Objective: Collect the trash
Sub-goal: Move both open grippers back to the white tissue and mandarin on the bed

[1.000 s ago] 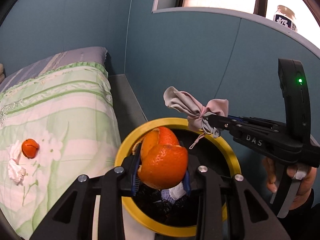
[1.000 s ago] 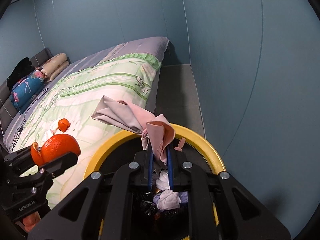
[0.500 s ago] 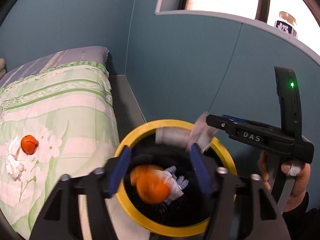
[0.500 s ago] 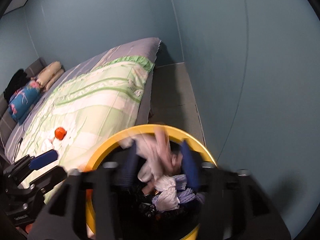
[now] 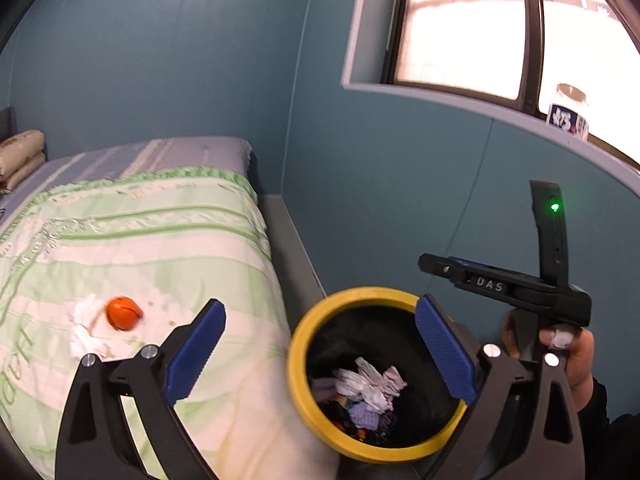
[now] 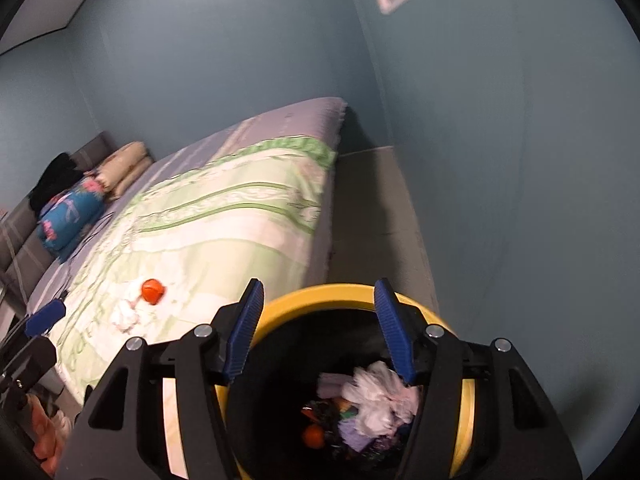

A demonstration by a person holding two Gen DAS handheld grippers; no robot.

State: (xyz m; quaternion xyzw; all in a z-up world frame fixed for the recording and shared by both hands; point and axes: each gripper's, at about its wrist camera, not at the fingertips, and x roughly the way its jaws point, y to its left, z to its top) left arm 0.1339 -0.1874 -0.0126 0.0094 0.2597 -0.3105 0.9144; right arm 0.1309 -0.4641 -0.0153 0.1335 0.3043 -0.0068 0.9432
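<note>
Bin (image 5: pixel 298 384): round, smooth yellow rim, black inside, on floor just beside bed corner, near teal wall. Contents: crumpled white tissue wad (image 5: pixel 366 384) on top, soft pinkish cloth (image 6: pixel 394 398) bunched w/ it, lilac paper scrap below, orange peel piece (image 6: pixel 313 436) low on one side, dark mixed bits underneath – too blurred to name.

L gripper (image 5: pixel 320 340): jaws have just been opening, now spread wide, nothing btwn them. Black plastic arms, blue ribbed pads (image 5: pixel 196 354), silver screws. One finger sits over quilt edge, other over bin's far rim.

R gripper (image 6: pixel 318 326): jaws have just been opening too, now abt half spread, nothing btwn pads. Same black/blue build. Hangs over bin mouth, both pads above rim. In left wrist view it's seen side-on, "DAS" lettering, green LED lit, person's hand (image 5: pixel 576 360) on grip, white bandage on one finger.

Trash left on bed: small rounded orange peel (image 5: pixel 124 313), glossy, touching crumpled white tissue (image 5: pixel 86 330). Both on quilt (image 5: pixel 140 240) – pale green/white floral, ruffled green border, soft and slightly puffy; grey striped sheet beyond.

Head of bed: beige pillows (image 6: pixel 124 168), blue floral cushion (image 6: pixel 66 216), black garment.

Window sill: clear jar (image 5: pixel 568 118), blue/white label.
</note>
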